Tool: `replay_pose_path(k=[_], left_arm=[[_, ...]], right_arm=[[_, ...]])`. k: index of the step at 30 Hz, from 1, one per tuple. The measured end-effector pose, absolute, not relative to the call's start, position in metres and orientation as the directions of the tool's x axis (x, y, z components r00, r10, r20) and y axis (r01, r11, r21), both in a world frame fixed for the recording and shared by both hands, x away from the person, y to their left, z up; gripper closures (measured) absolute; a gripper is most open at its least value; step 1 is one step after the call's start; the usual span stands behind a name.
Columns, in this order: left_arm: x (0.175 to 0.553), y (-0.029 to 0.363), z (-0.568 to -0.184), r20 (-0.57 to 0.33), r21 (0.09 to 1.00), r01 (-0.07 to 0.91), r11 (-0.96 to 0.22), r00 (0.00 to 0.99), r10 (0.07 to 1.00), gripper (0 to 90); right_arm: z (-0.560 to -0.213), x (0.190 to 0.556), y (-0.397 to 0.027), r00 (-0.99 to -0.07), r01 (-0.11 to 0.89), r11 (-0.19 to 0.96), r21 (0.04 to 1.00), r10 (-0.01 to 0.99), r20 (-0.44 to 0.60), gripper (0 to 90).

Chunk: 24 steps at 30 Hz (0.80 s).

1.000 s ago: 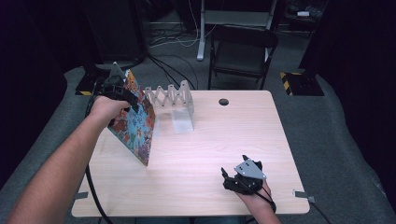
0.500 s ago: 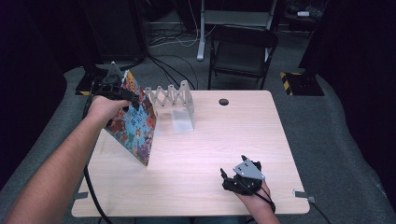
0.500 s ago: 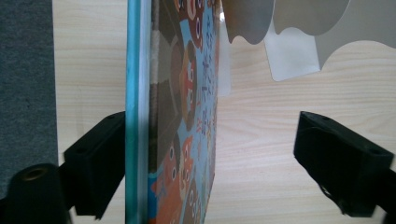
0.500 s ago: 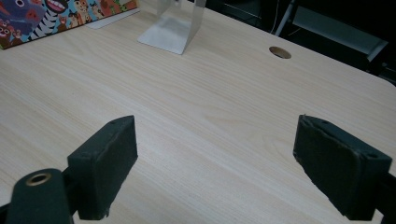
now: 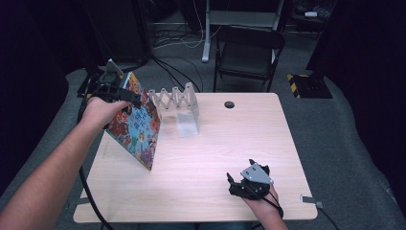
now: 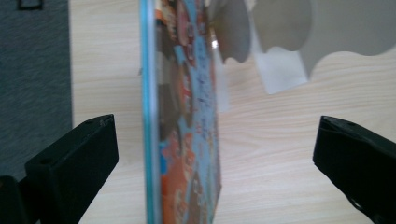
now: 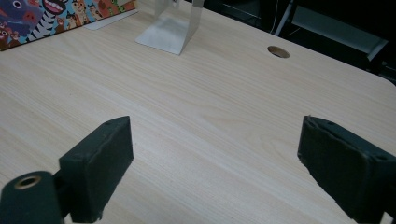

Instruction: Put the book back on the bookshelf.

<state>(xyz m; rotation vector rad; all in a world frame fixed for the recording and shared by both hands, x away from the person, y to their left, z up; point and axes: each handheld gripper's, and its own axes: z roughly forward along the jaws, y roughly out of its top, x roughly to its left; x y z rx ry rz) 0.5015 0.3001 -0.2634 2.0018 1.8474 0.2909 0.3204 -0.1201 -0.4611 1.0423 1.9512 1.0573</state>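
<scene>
Nearest the person: R hand parked on the near-right part of the table (image 5: 201, 158), holding the right gripper (image 5: 242, 184) w/ its grey plate on top. Jaws stand wide apart, nothing btwn them, just bare wood in the right gripper view. Looks like it's idling out of the way so the L side can work alone.

Mid-left: picture book (image 5: 136, 124), colourful cartoon-animal cover, standing on its bottom edge at the table's left side, tilted, top leaning toward the rack. L forearm comes in from bottom-left; left gripper (image 5: 125, 96) sits at the book's top corner. Its jaws have just been opening and are now spread as wide as they go. In the left gripper view the book's blue spine edge (image 6: 149, 116) is btwn the jaws but closer to the left one, w/ a clear gap on both sides, so pads not pressing on it. My read: book just let go, hand hangs there prob to catch it if it tips.

Farther: white accordion-style rack (image 5: 177, 103) w/ zigzag dividers and a flat foot plate, just beside the book's far edge. Can't tell if the book actually touches a divider or sits in a slot; it seems to lean on the rack's left end, which would explain why it stays up w/o a grip.

Far: round cable hole (image 5: 229, 104) in the tabletop, then a dark chair (image 5: 249, 57) and cables on the floor behind the table.
</scene>
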Motion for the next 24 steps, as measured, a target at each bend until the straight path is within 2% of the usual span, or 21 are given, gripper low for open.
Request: replay_pose_path(k=[3,9,15,24], left_arm=[[0.486,0.302,-0.261,-0.118,0.495,0.867,-0.059,0.134,0.984,0.4],[0.457,0.314,-0.266,-0.122,0.607,0.793,-0.048,0.153,0.981,0.5],[0.424,0.333,-0.281,-0.184,0.696,0.718,0.005,0.171,0.968,0.8],[0.372,0.34,-0.312,-0.161,0.795,0.607,0.004,0.205,0.965,1.2]], right_arm=[[-0.462,0.323,-0.123,-0.443,0.349,0.341,0.873,0.881,-0.167,0.0],[-0.465,0.33,-0.133,-0.43,0.396,0.289,0.872,0.897,-0.102,0.0],[-0.472,0.337,-0.146,-0.397,0.423,0.239,0.874,0.916,-0.059,0.0],[-0.474,0.344,-0.168,-0.332,0.457,0.151,0.876,0.943,0.01,0.0]])
